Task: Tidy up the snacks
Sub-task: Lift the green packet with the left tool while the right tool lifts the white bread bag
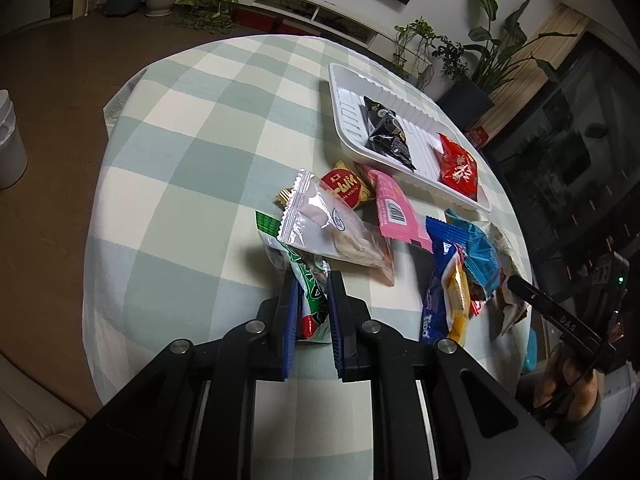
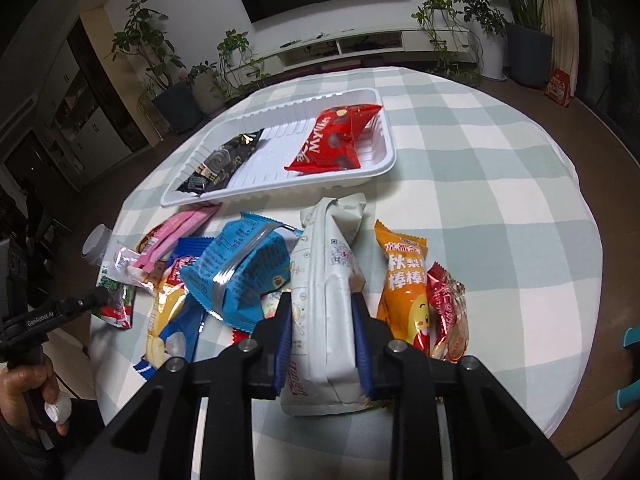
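Ahead of my left gripper (image 1: 312,280) the checked tablecloth (image 1: 192,152) lies bare out to its far rim, the white tray (image 1: 404,184) ahead-right. Its jaws pinch the green packet (image 1: 310,280). My right gripper (image 2: 322,300) is clamped on the white packet (image 2: 324,300), tray straight ahead.

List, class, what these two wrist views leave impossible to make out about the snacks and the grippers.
- Green-and-white packet, left wrist view: its near end is hidden between the left gripper fingers, and a clear bag covers its far end.
- White packet, right wrist view: its lower sides are hidden by the right gripper pads.
- Small printing on the blue packet: too small to read.
- Snacks under the pile: covered by those above.
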The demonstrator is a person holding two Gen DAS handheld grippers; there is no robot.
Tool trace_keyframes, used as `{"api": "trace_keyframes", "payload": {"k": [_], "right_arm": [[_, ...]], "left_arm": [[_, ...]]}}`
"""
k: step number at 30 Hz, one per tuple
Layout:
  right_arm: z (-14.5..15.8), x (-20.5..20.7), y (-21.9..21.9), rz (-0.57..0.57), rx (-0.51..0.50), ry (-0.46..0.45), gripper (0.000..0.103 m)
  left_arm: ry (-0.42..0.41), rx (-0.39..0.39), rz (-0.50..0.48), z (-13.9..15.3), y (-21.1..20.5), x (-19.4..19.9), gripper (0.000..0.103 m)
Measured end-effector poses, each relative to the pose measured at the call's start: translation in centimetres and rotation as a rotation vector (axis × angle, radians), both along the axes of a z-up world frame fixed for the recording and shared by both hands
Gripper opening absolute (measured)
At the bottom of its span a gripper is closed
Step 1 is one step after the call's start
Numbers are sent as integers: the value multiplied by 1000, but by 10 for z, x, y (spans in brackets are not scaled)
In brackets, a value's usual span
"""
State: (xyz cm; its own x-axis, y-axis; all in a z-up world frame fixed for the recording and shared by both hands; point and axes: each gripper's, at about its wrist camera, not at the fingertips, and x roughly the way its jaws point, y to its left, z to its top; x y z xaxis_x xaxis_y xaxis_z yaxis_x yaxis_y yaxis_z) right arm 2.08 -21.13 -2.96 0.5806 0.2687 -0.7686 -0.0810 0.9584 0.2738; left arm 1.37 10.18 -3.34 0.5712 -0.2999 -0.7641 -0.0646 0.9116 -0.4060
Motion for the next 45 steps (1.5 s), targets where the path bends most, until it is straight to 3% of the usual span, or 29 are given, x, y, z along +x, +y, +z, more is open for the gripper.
{"api": "trace_keyframes", "payload": {"k": [12,16,18,20,22,23,28,35,38,40,45], "right_arm": [[15,-20,-7,-4,107,-73,29],[13,-18,-6,-2,101,-57,29],[14,-18,-4,6,97,-61,29],[14,-20,-3,8,98,-64,29],[14,-21,-4,10,101,-63,29],[14,-21,-4,10,101,-63,29],[13,-21,-2,24,109,-62,29],[14,-22,-3,28,121,-65,29],[15,-23,-4,33,129,-67,29],[16,-24,-3,36,134,-69,29],[16,-24,-4,35,139,-67,29]], "left_arm": [[-24,-36,-18,13,-7,-32,13],[76,-2,-86,-2,-20,-21,13],[101,45,-55,-6,-23,-18,14],[129,28,5,-11,-14,-15,24],[142,-10,51,-14,-5,-14,64],[133,-30,62,-13,-1,-14,69],[148,-59,95,-15,4,-9,76],[175,-111,124,-14,-6,4,76],[157,-104,132,-16,-10,10,70],[158,-73,115,-19,-15,14,20],[145,-36,79,-21,-25,14,12]]}}
